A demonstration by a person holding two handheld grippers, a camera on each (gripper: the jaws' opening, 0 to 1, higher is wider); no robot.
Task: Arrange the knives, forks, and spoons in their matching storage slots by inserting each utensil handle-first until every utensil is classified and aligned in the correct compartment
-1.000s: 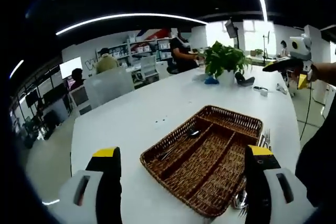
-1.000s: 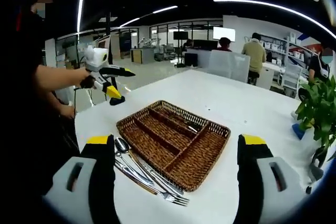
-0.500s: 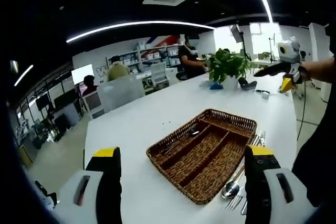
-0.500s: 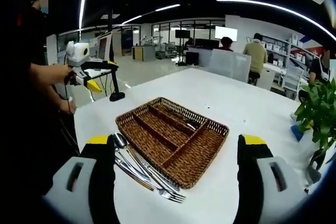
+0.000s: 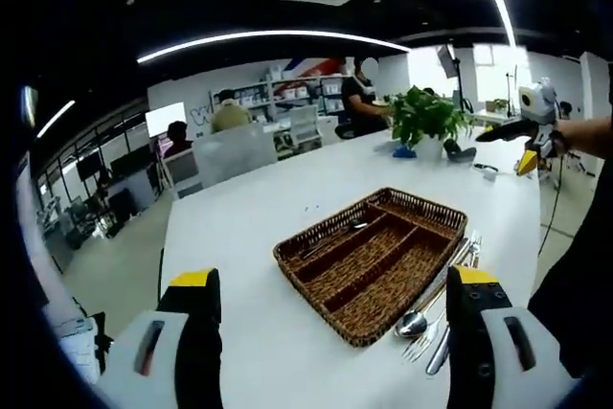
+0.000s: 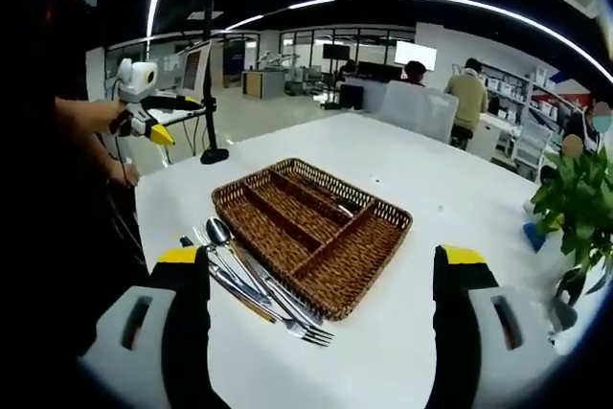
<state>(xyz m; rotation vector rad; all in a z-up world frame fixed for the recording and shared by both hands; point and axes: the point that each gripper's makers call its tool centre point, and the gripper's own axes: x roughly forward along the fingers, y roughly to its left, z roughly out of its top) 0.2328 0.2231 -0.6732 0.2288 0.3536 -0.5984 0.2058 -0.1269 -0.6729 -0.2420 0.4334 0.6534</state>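
I hold both grippers, left point(image 5: 330, 332) and right point(image 6: 321, 318), above the table point(image 6: 450, 208), jaws spread wide and empty. The basket point(image 6: 311, 232) sits at twelve o'clock, the loose cutlery point(image 6: 254, 280) beside it at ten. Sorting looks barely begun; next I'd pick one utensil.

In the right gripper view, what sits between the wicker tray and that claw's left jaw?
A pile of loose cutlery, spoon and fork visible, lies on the white table beside the wicker tray, in the right gripper view.
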